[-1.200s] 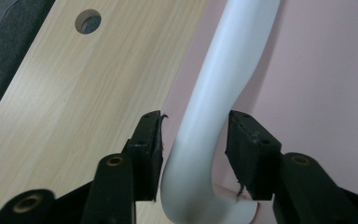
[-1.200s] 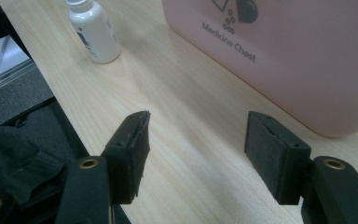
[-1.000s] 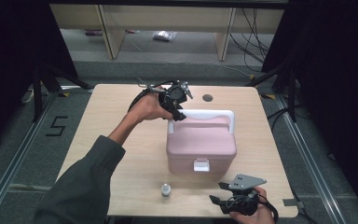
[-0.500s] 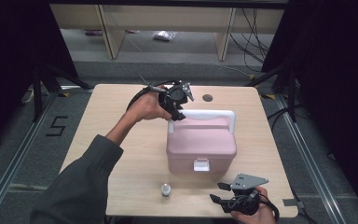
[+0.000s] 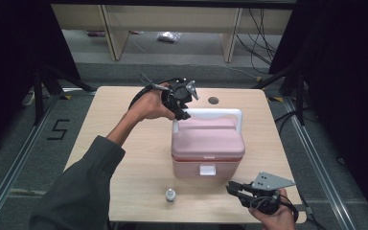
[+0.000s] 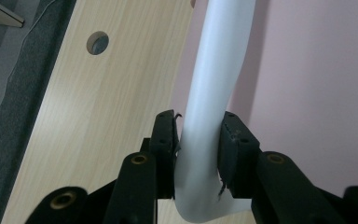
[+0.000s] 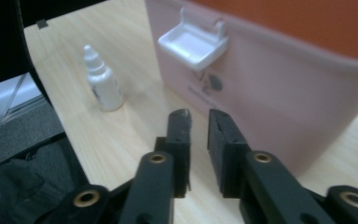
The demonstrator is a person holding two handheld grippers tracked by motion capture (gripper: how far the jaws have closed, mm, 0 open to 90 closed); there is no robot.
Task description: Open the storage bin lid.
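A pink cooler box [image 5: 208, 143] with a white latch [image 5: 207, 169] stands in the middle of the table. Its white handle [image 5: 211, 113] is raised over the lid. My left gripper [image 5: 181, 115] is shut on the handle's left end; the left gripper view has the white bar [image 6: 219, 70] squeezed between both pads [image 6: 165, 135]. My right gripper [image 5: 232, 188] rests low at the table's front right, pointing at the box's front wall [image 7: 270, 93]. Its jaws stand almost together with nothing between them [image 7: 199, 123].
A small white dropper bottle [image 5: 171, 195] stands upright on the table in front of the box's left corner [image 7: 103, 86]. A round cable hole [image 5: 213, 100] lies behind the box. The table's front edge is close under my right hand.
My right gripper has drifted slightly to the right along the front edge. The left gripper keeps its hold on the handle in the same place.
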